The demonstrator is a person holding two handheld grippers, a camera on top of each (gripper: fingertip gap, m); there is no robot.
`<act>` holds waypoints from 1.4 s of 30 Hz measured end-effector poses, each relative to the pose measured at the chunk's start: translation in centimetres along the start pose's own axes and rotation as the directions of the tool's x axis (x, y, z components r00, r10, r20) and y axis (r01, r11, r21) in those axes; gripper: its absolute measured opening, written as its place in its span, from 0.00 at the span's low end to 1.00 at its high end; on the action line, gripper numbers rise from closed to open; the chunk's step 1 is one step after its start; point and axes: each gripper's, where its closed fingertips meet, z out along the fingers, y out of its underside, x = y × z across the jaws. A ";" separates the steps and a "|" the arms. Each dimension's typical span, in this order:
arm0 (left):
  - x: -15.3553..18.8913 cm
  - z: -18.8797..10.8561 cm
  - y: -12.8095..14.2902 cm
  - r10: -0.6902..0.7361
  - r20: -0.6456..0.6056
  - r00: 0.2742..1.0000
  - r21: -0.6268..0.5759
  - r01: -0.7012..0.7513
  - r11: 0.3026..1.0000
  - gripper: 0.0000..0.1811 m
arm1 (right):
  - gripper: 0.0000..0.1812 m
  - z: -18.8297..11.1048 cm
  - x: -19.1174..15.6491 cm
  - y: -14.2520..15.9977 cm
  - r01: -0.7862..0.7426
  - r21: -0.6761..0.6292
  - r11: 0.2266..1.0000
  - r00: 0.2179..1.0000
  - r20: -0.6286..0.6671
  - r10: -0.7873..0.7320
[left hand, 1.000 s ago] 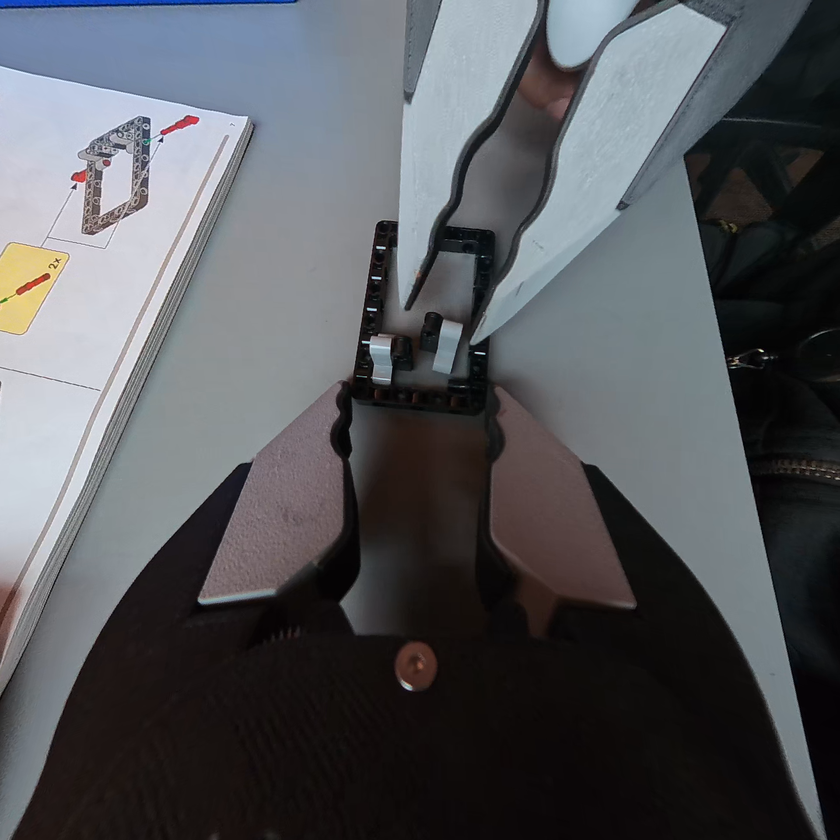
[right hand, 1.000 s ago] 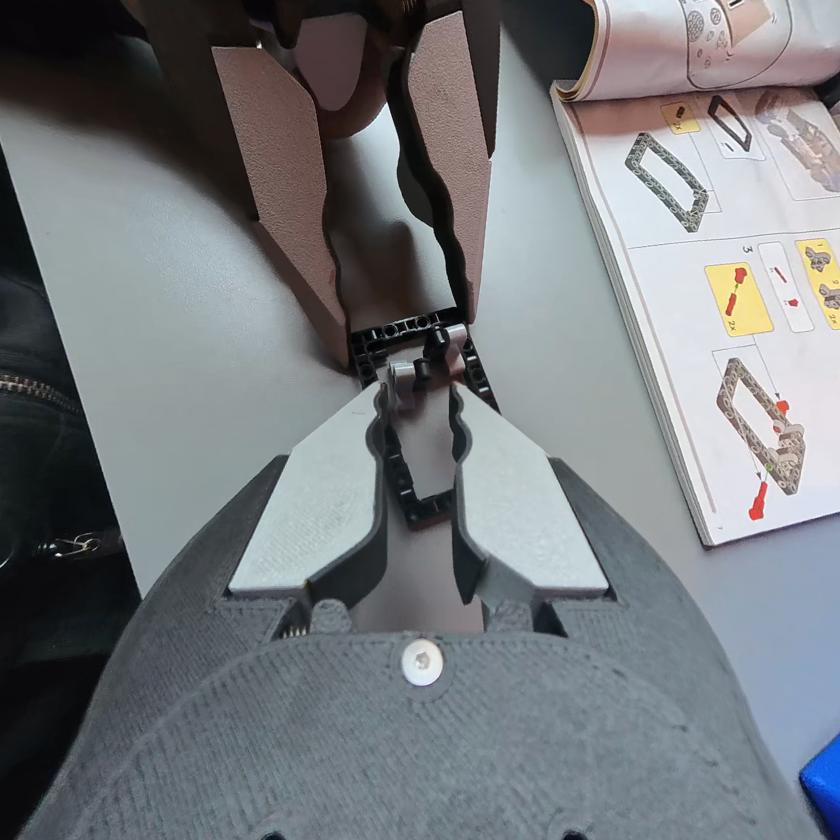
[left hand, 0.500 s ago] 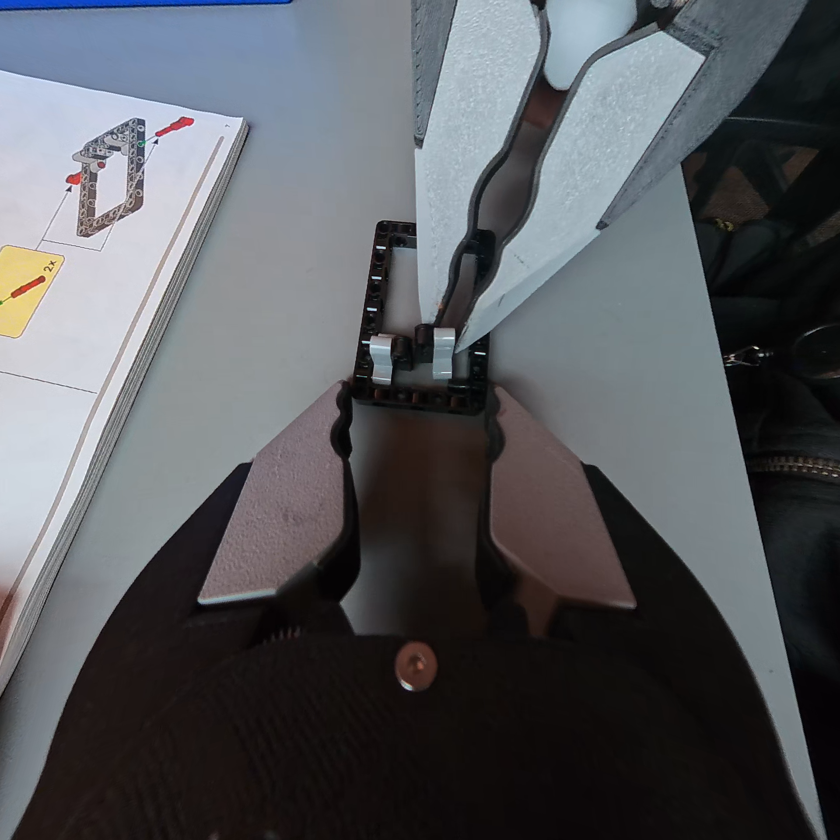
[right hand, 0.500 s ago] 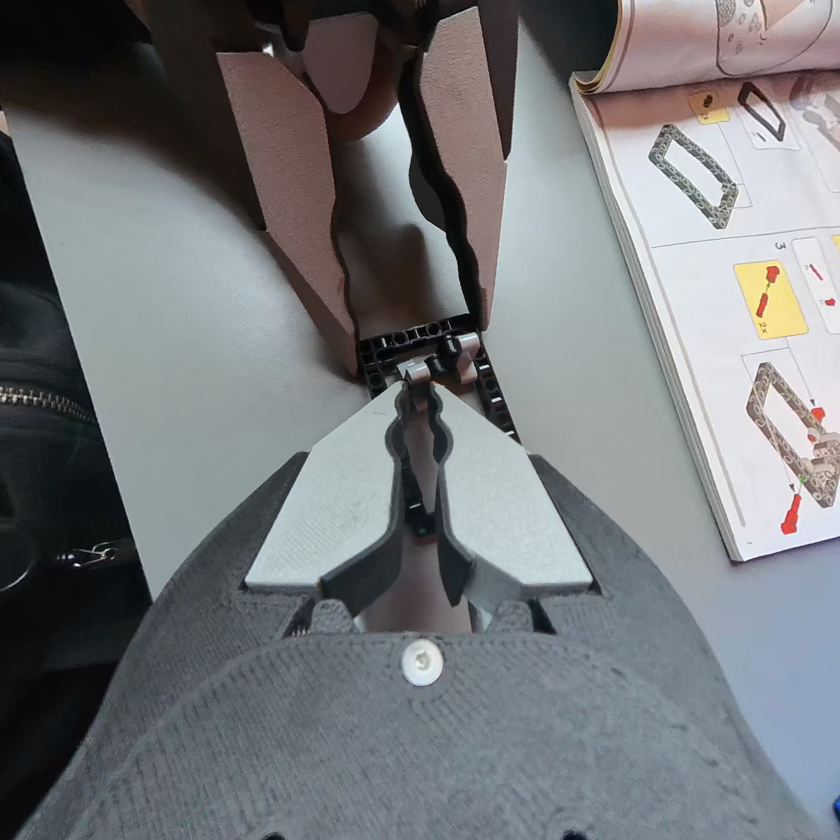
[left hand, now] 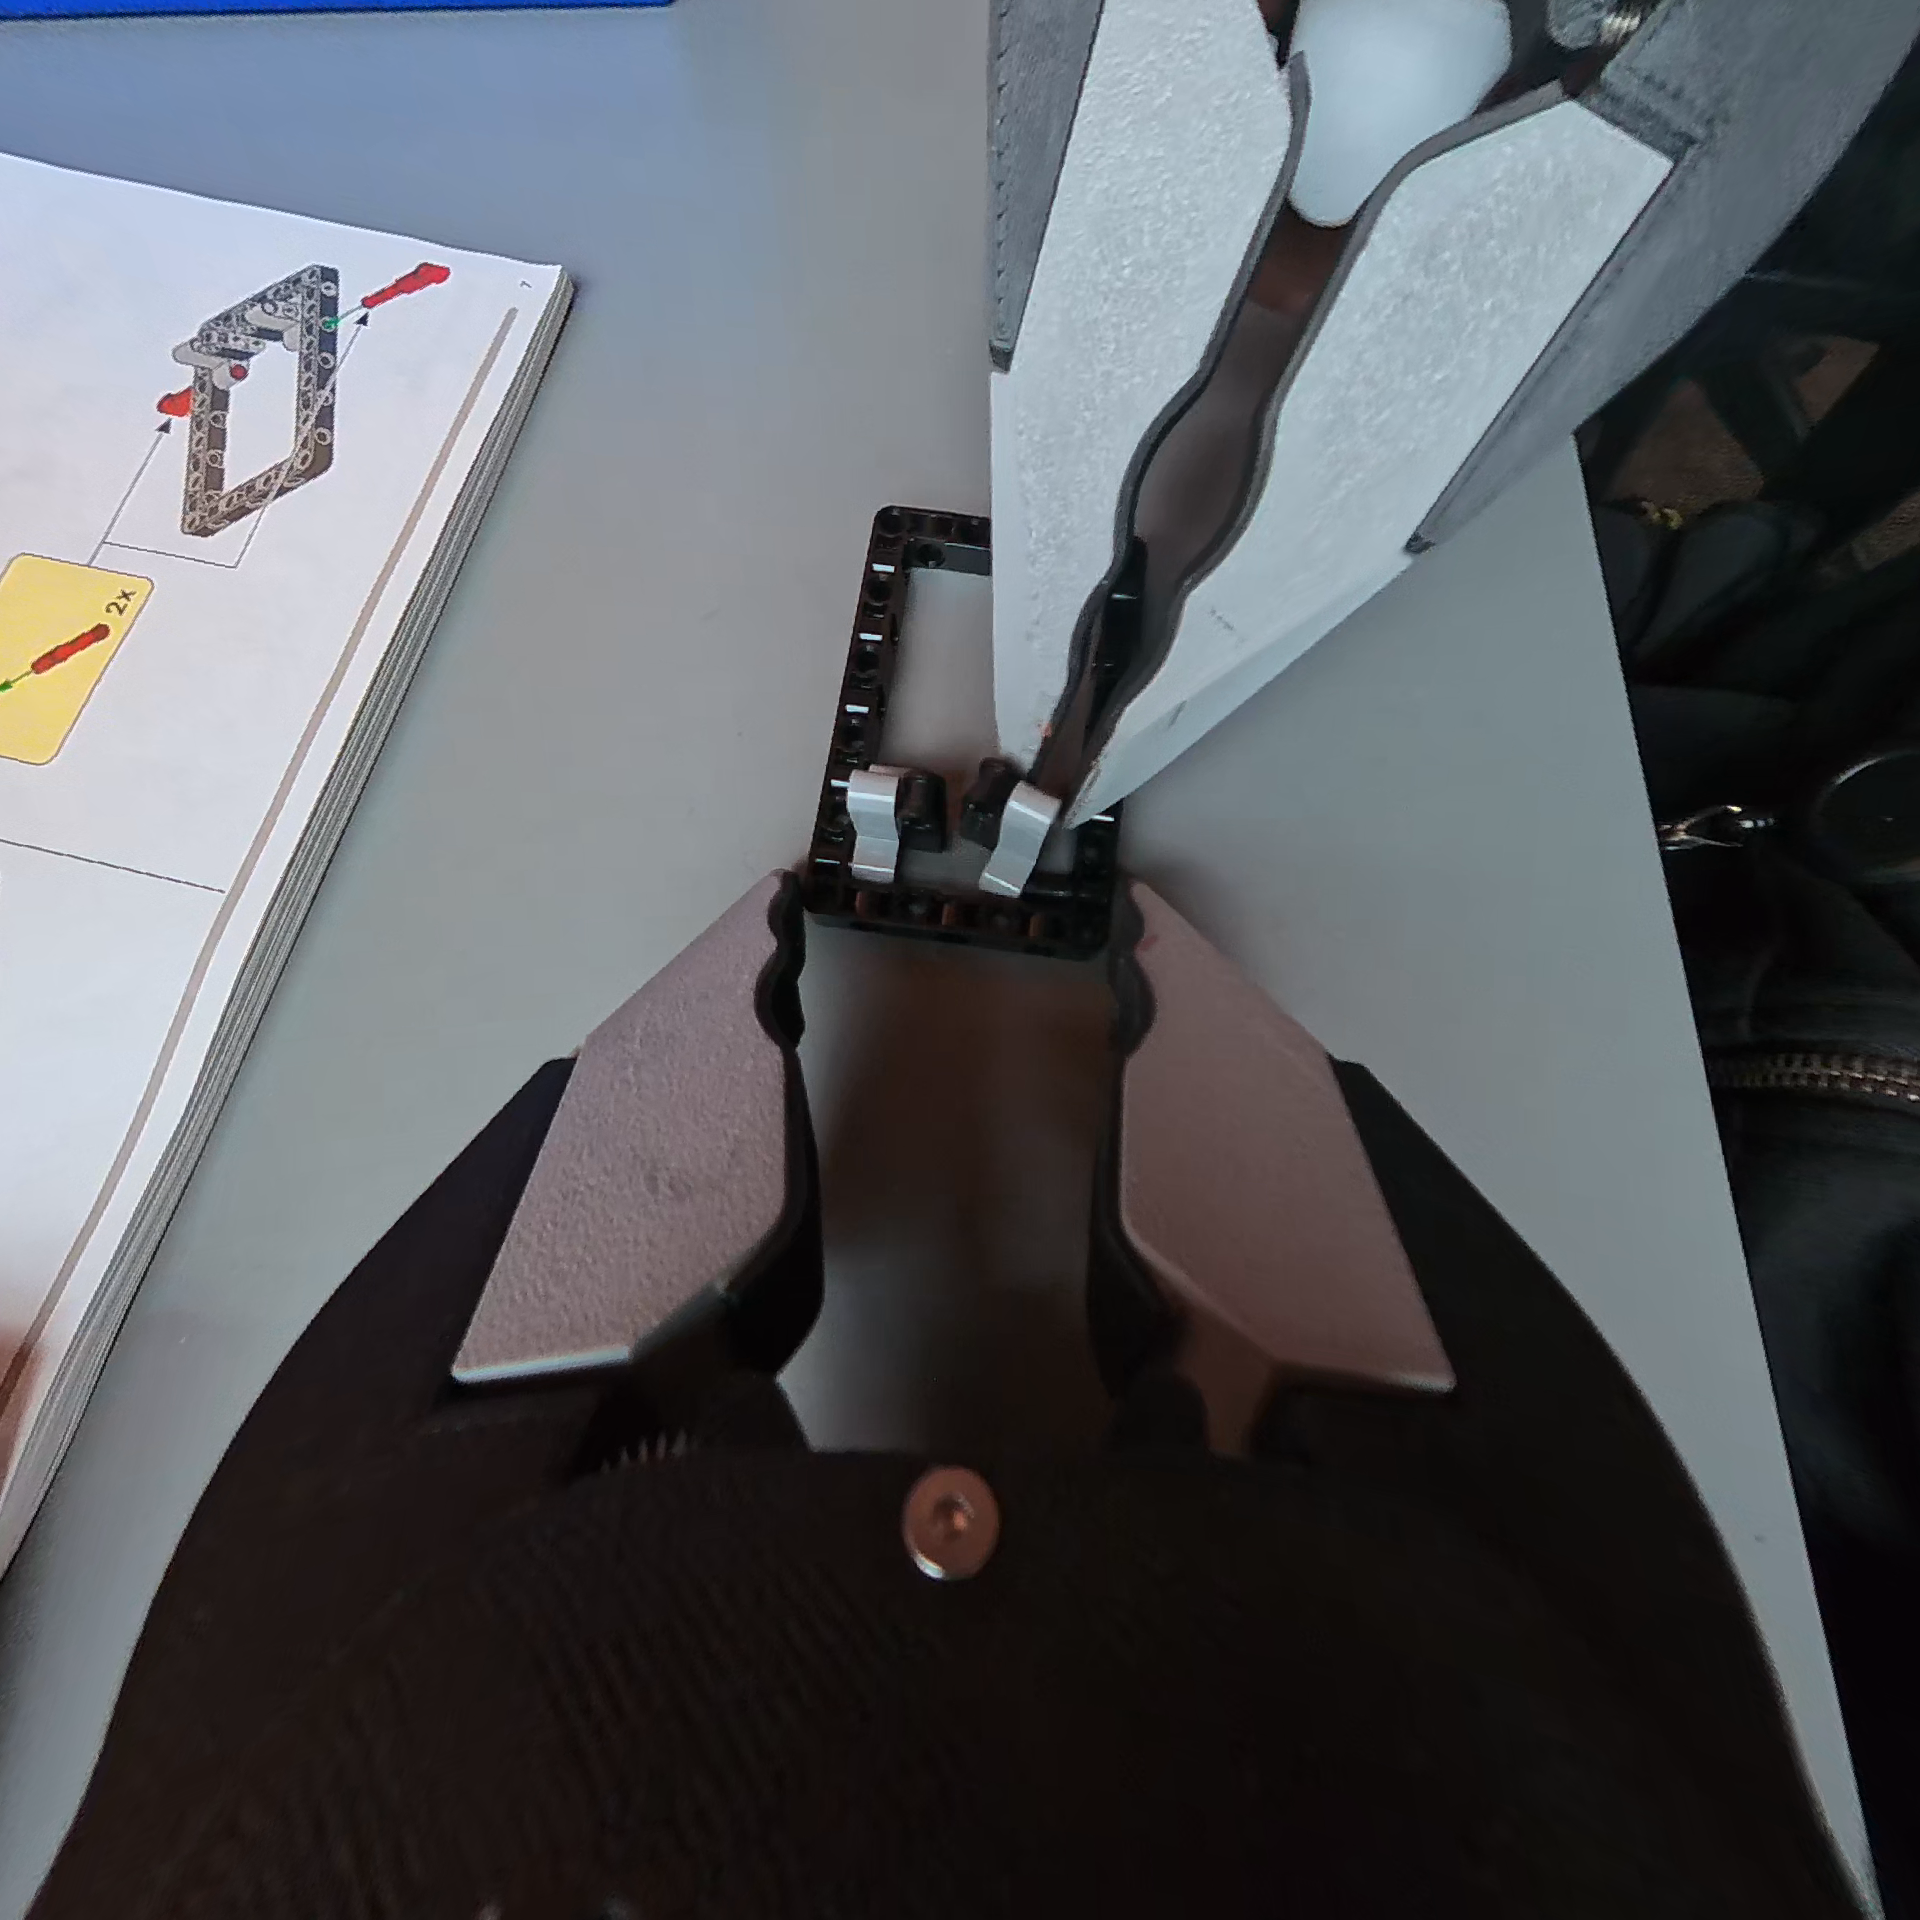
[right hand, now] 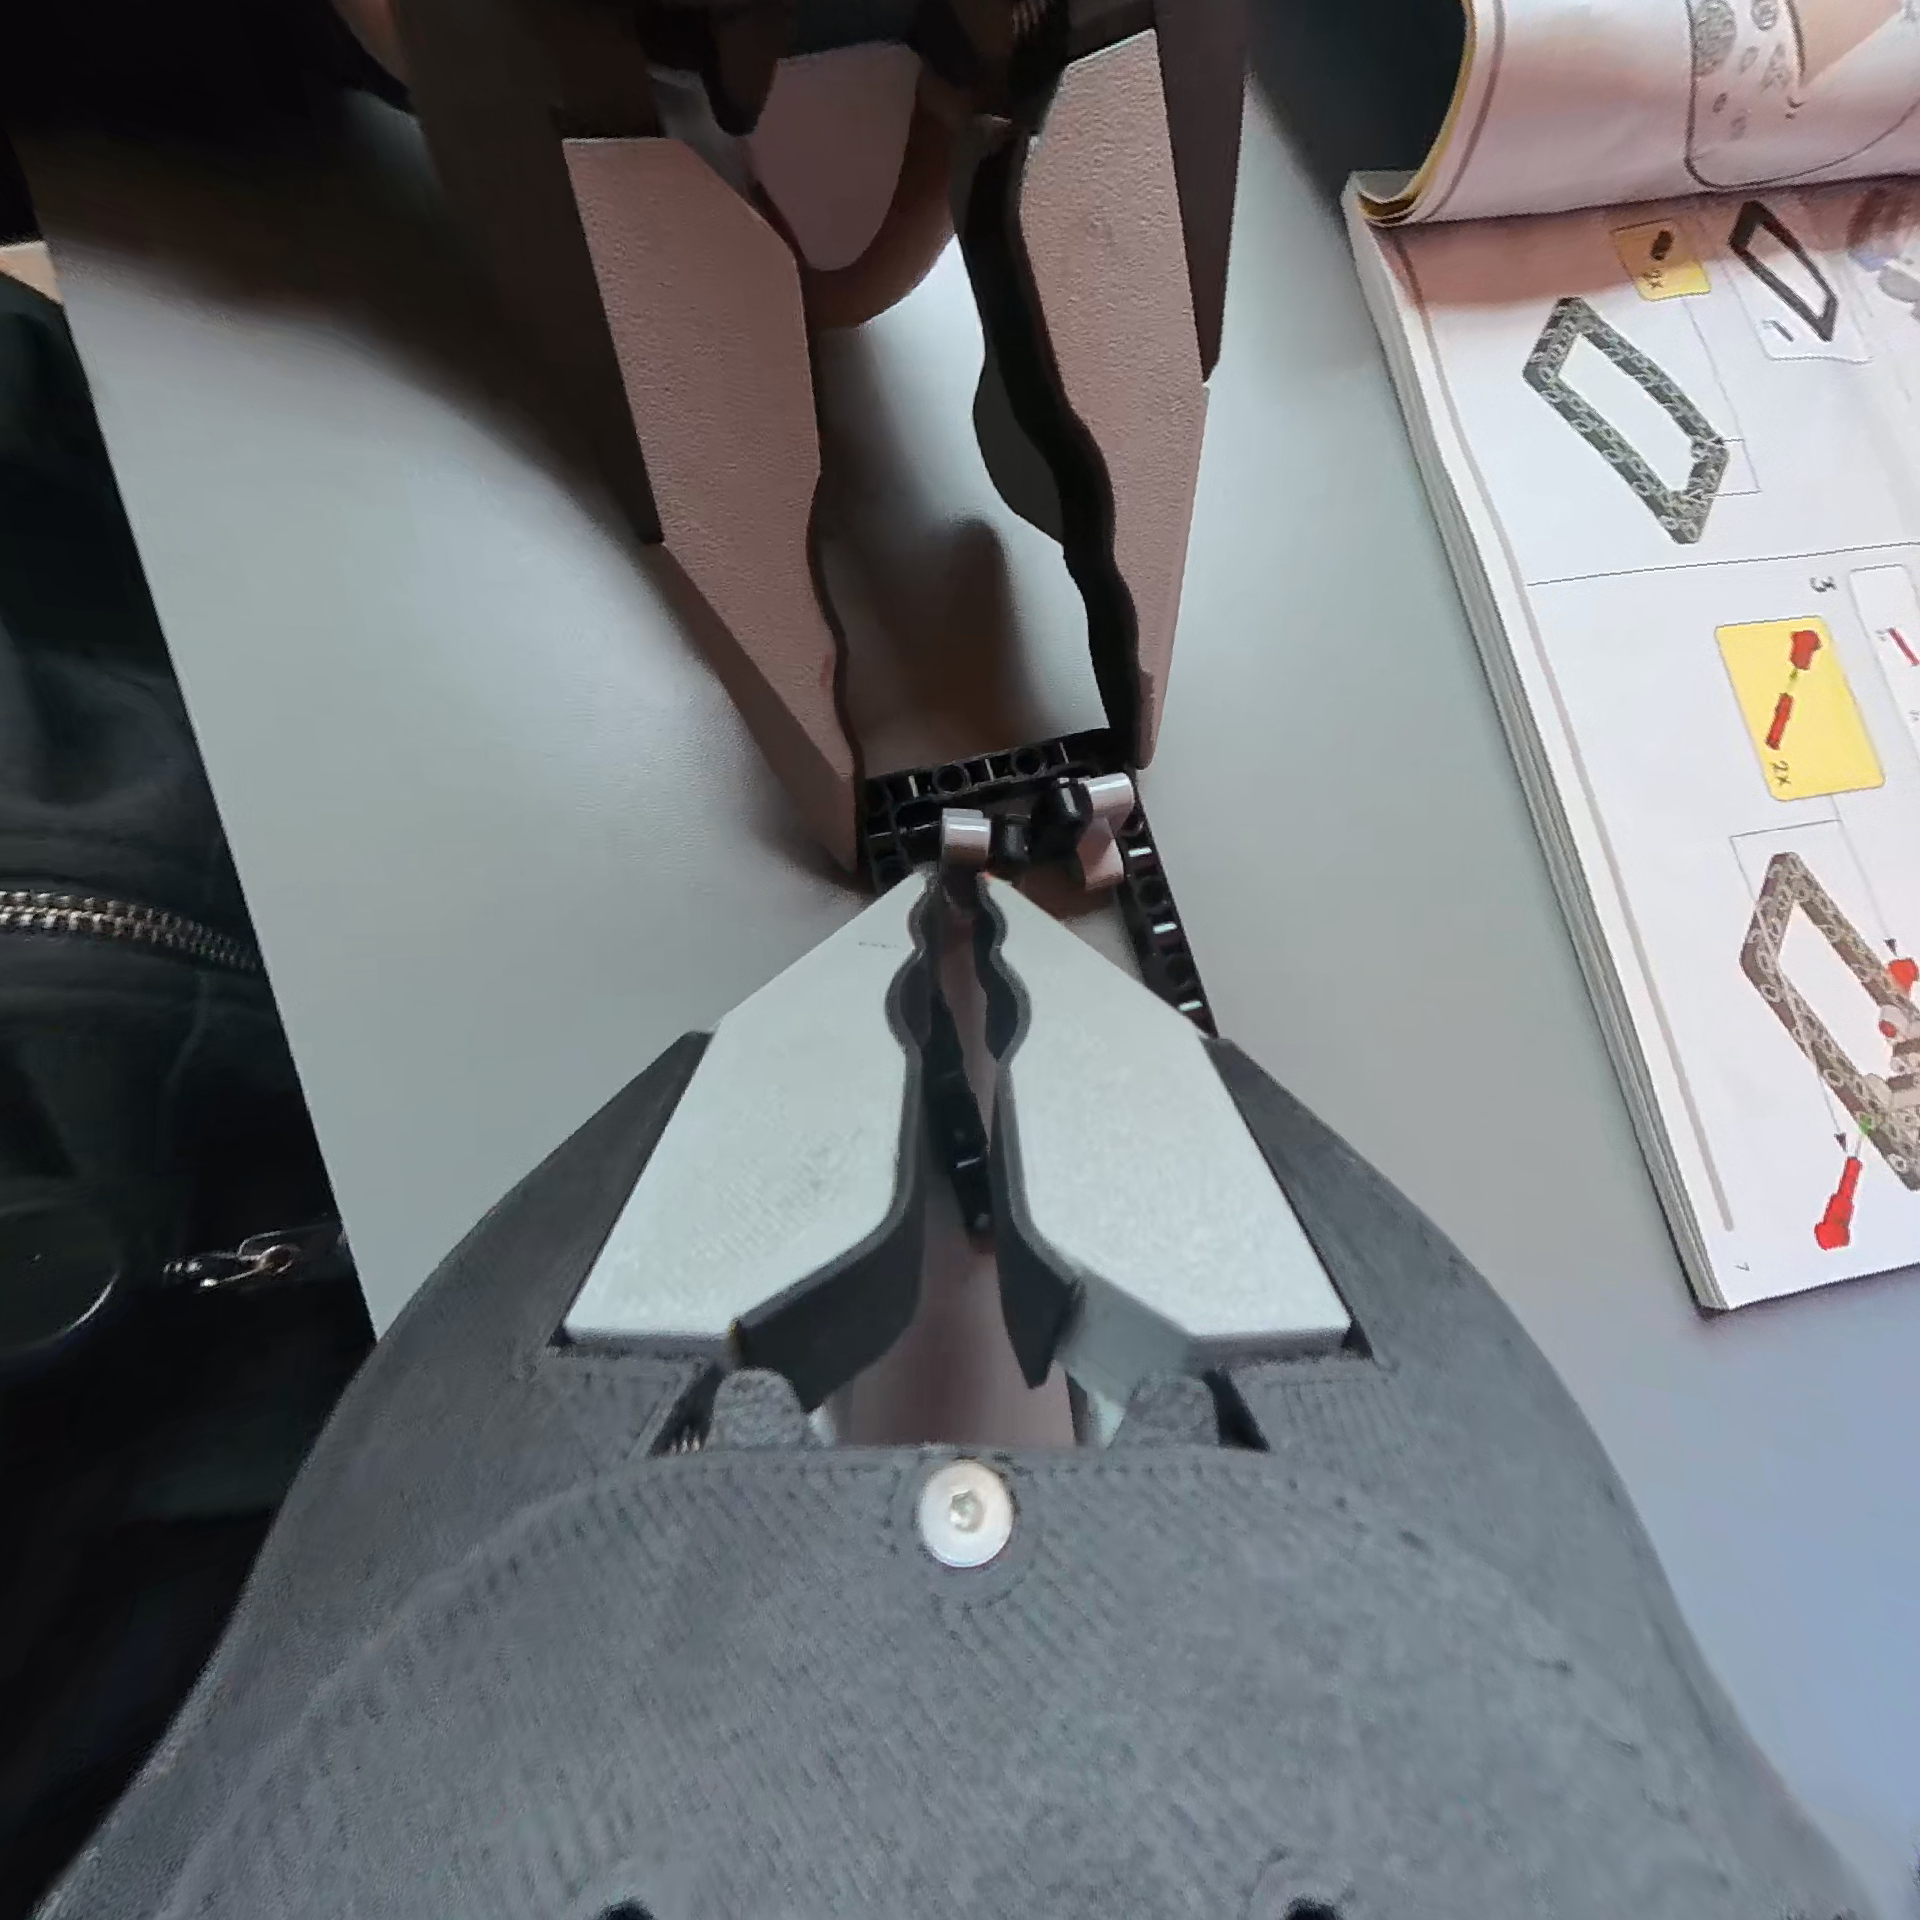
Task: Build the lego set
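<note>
The left tool (left hand: 961, 914) is gripping the near end of the black frame (left hand: 868, 665) lying on the counter (left hand: 675, 623), steadying it, while the right tool (right hand: 961, 894) is pinching a grey connector (right hand: 964, 836) inside that frame, likely seating it.

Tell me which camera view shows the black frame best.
The left wrist view: the black frame shows its near bar, left side and far corner. The right wrist view shows only its far bar and one side; the right gripper covers most.
</note>
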 end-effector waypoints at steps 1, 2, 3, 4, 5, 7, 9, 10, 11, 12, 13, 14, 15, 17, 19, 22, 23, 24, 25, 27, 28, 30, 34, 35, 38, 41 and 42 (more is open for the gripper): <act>0.0 0.0 0.0 0.000 0.000 1.000 0.000 0.000 1.000 0.32 | 0.01 -0.1 0.0 0.0 -0.002 0.001 1.000 1.000 0.011 0.002; 0.0 0.0 0.0 0.000 0.000 1.000 0.000 0.000 1.000 0.32 | 0.03 -0.1 0.0 0.0 -0.003 0.004 1.000 1.000 0.016 0.003; 0.0 0.0 0.0 0.000 0.000 1.000 0.000 0.000 1.000 0.32 | 0.06 -0.2 0.0 -0.1 -0.001 0.010 1.000 1.000 0.020 0.001; 0.0 0.0 0.0 0.000 0.000 1.000 0.000 0.000 1.000 0.32 | 0.10 -0.2 -0.1 -0.1 0.001 0.012 1.000 1.000 0.028 -0.001; 0.0 0.0 0.0 0.000 0.000 1.000 0.000 0.000 1.000 0.32 | 0.11 -0.2 -0.1 -0.1 0.001 0.013 1.000 0.999 0.032 -0.002; 0.0 0.0 0.0 0.000 0.000 1.000 0.000 0.000 1.000 0.32 | 0.14 -0.2 0.1 -0.1 -0.006 0.016 1.000 1.000 0.027 0.006; 0.0 0.0 0.0 0.000 0.000 1.000 0.000 0.000 1.000 0.32 | 0.15 -0.1 0.2 -0.2 -0.026 0.024 0.999 0.999 0.028 0.026; 0.0 0.0 0.0 0.000 0.000 1.000 0.000 0.000 1.000 0.32 | 0.14 0.0 0.1 -0.3 -0.032 0.028 0.999 0.999 0.030 0.031; 0.0 0.0 0.0 0.000 0.000 1.000 0.000 0.000 1.000 0.32 | 0.12 0.1 0.1 -0.4 -0.032 0.028 0.999 0.999 0.029 0.031; 0.0 0.0 0.0 0.000 0.000 1.000 0.000 0.000 1.000 0.32 | 0.11 0.2 0.1 -0.4 -0.028 0.026 0.999 0.999 0.020 0.027; 0.0 0.0 0.0 -0.001 0.000 1.000 0.000 0.001 1.000 0.32 | 0.09 0.3 0.2 -0.5 -0.023 0.032 0.999 1.000 0.011 0.023; 0.0 0.0 0.0 0.000 0.000 1.000 0.000 0.000 1.000 0.32 | 0.07 0.3 0.3 -0.5 -0.019 0.034 0.999 1.000 0.003 0.019; 0.0 0.0 0.0 0.000 0.000 1.000 0.000 0.000 1.000 0.32 | 0.07 0.3 0.4 -0.5 -0.017 0.030 0.999 1.000 0.004 0.017; 0.0 0.0 0.0 0.000 0.000 1.000 0.000 0.000 1.000 0.32 | 0.07 0.4 0.4 -0.4 -0.011 0.031 0.999 1.000 0.021 0.011; 0.0 0.0 0.0 0.000 -0.001 1.000 0.000 0.000 1.000 0.32 | 0.07 0.4 0.4 -0.4 -0.002 0.036 0.999 0.999 0.052 0.000; 0.1 0.0 0.0 0.006 -0.011 1.000 0.001 -0.006 1.000 0.32 | 0.07 0.4 0.2 -0.4 0.018 0.061 0.998 0.991 0.128 -0.026; 0.1 0.0 0.0 0.007 -0.012 1.000 0.001 -0.007 1.000 0.32 | 0.07 0.4 0.1 -0.4 0.036 0.072 0.997 0.989 0.143 -0.046; 0.2 0.0 0.1 0.008 -0.017 1.000 0.001 -0.008 1.000 0.32 | 0.07 0.3 0.1 -0.4 0.059 0.078 0.995 0.986 0.153 -0.071; 0.2 0.0 0.1 0.008 -0.018 1.000 0.001 -0.008 1.000 0.32 | 0.07 0.3 0.1 -0.4 0.085 0.082 0.993 0.983 0.158 -0.098; 0.2 -0.1 0.1 0.010 -0.020 1.000 0.001 -0.010 1.000 0.32 | 0.07 0.4 0.1 -0.4 0.113 0.085 0.990 0.979 0.161 -0.126; 0.1 -0.2 0.2 0.010 -0.019 1.000 0.000 -0.010 1.000 0.32 | 0.07 0.5 0.1 -0.5 0.112 0.087 0.990 0.980 0.155 -0.124; 0.1 -0.2 0.2 0.008 -0.027 1.000 0.001 -0.008 1.000 0.32 | 0.07 0.6 0.0 -0.7 0.146 0.097 0.985 0.980 0.124 -0.157; 0.3 -0.2 0.2 0.016 -0.033 0.999 0.001 -0.016 1.000 0.32 | 0.07 0.6 -0.2 -0.8 0.225 0.112 0.968 0.970 0.072 -0.233; 0.3 -0.2 0.2 0.017 -0.033 0.999 0.002 -0.017 1.000 0.32 | 0.07 0.6 -0.1 -0.8 0.212 0.121 0.970 0.972 0.074 -0.222; 0.8 -0.2 0.2 0.034 -0.057 0.998 0.005 -0.033 0.999 0.32 | 0.07 0.3 -0.5 -0.8 0.227 0.141 0.964 0.966 0.092 -0.241; 1.5 -0.2 0.2 0.060 -0.087 0.994 0.004 -0.060 0.998 0.32 | 0.07 0.3 -1.3 -0.6 0.210 0.145 0.967 0.954 0.187 -0.235; 1.5 -0.2 0.2 0.054 -0.094 0.994 0.004 -0.054 0.999 0.32 | 0.07 0.4 -1.3 -0.5 0.177 0.135 0.975 0.954 0.219 -0.204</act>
